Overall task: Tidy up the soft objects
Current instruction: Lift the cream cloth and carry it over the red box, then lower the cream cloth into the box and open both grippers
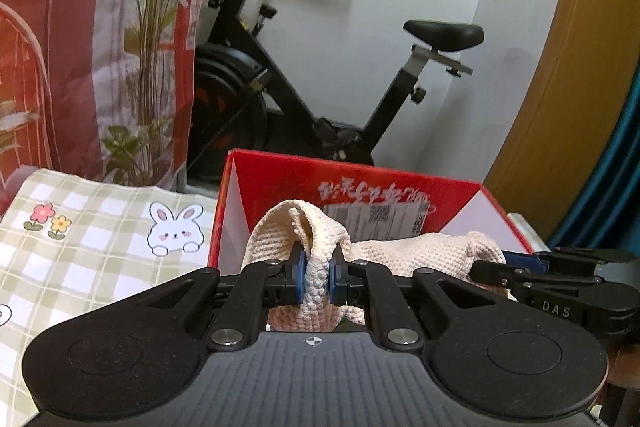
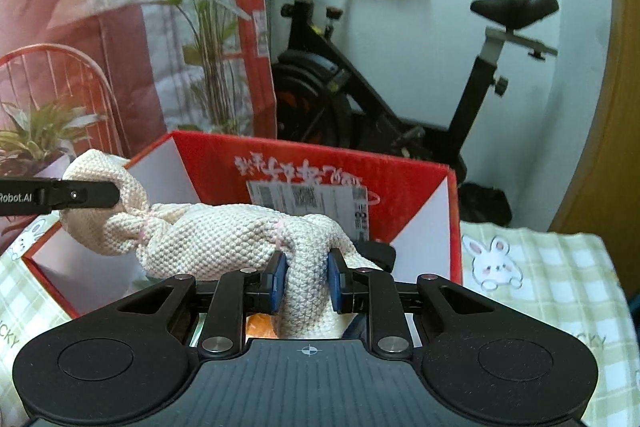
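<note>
A cream knitted cloth point(image 1: 408, 251) hangs stretched between both grippers, over the open red cardboard box point(image 1: 280, 175). My left gripper point(image 1: 317, 277) is shut on one end of the cloth. My right gripper point(image 2: 307, 281) is shut on the other end of the cloth point(image 2: 224, 235), just above the box point(image 2: 416, 187). In the right wrist view the left gripper point(image 2: 116, 195) pinches the cloth's far left end. In the left wrist view the right gripper point(image 1: 476, 267) shows at the right, at the cloth's other end.
The box stands on a green checked tablecloth with rabbit prints point(image 1: 100, 239) point(image 2: 552, 275). Behind it are an exercise bike point(image 1: 320, 75), a tall plant point(image 1: 152, 39), a red wire chair point(image 2: 68, 83) and a red-and-white bag point(image 1: 60, 47). A wooden door point(image 1: 580, 67) is at the right.
</note>
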Demonstrator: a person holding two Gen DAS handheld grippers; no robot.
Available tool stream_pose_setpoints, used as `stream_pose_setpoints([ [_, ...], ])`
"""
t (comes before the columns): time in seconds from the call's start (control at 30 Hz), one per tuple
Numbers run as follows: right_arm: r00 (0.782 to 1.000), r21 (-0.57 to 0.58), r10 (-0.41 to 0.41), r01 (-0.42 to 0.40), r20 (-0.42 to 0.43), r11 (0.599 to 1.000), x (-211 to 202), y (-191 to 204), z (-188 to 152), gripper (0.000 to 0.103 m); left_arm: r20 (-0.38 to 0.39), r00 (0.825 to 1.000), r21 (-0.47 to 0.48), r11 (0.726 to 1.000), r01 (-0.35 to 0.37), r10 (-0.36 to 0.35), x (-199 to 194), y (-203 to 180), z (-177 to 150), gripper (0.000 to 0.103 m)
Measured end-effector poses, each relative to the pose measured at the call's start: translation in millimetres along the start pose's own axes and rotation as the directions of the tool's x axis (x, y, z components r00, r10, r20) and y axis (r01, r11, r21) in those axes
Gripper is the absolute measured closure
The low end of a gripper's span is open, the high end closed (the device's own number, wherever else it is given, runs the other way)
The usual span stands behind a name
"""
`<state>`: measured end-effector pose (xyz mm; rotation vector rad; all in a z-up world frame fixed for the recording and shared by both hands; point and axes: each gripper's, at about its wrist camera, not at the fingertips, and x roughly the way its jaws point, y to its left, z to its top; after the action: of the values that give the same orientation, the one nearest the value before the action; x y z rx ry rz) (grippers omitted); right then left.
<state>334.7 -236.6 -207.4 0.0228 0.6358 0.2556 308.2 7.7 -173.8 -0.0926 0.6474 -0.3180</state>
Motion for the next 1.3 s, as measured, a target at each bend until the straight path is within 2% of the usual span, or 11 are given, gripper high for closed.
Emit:
stream_pose_setpoints([
  [0.1,1.000,0.014,-0.001,0.001,-0.007,1.000,4,-1,-3,0.081,-0.012,1.000,0.016,1.000,0.008,-0.008,2,1,-3,0.090],
  [0.2,1.000,0.010,-0.006,0.006,-0.009,1.000,6,-3,-5,0.076,-0.015,1.000,0.036,0.999,0.019,-0.019,2,1,-3,0.082],
  [0.27,1.000,0.011,-0.020,0.020,0.003,1.000,3,-5,-5,0.073,-0.017,0.999,0.034,0.999,0.036,-0.036,1,2,-3,0.062],
  [0.33,0.999,0.018,-0.027,0.027,0.017,0.999,-1,-6,-3,0.070,-0.008,0.999,0.039,0.998,0.039,-0.039,-1,-1,-2,0.049],
  [0.37,0.999,0.017,-0.029,0.029,0.022,0.999,-3,-7,-2,0.065,0.000,0.999,0.045,0.998,0.039,-0.039,-4,-2,-2,0.047],
  [0.4,0.999,0.012,-0.031,0.030,0.031,0.999,-6,-6,-1,0.060,0.005,0.999,0.050,0.998,0.040,-0.040,-6,-3,-1,0.047],
  [0.47,0.998,-0.002,-0.033,0.034,0.051,0.999,-14,-4,0,0.058,0.011,0.999,0.055,0.998,0.044,-0.045,-12,-6,0,0.047],
  [0.83,0.990,-0.007,0.029,-0.028,0.139,1.000,-68,10,-14,0.058,0.043,0.998,0.085,0.995,0.047,-0.051,-65,-11,-15,0.047],
  [1.1,0.974,0.049,0.063,-0.076,0.219,0.996,-112,10,-39,0.058,0.022,0.998,0.116,0.991,0.060,-0.063,-100,-11,-52,0.048],
  [1.3,0.967,0.020,0.078,-0.086,0.243,0.996,-132,17,-61,0.058,-0.017,0.996,0.086,0.992,0.092,-0.091,-110,-8,-84,0.051],
])
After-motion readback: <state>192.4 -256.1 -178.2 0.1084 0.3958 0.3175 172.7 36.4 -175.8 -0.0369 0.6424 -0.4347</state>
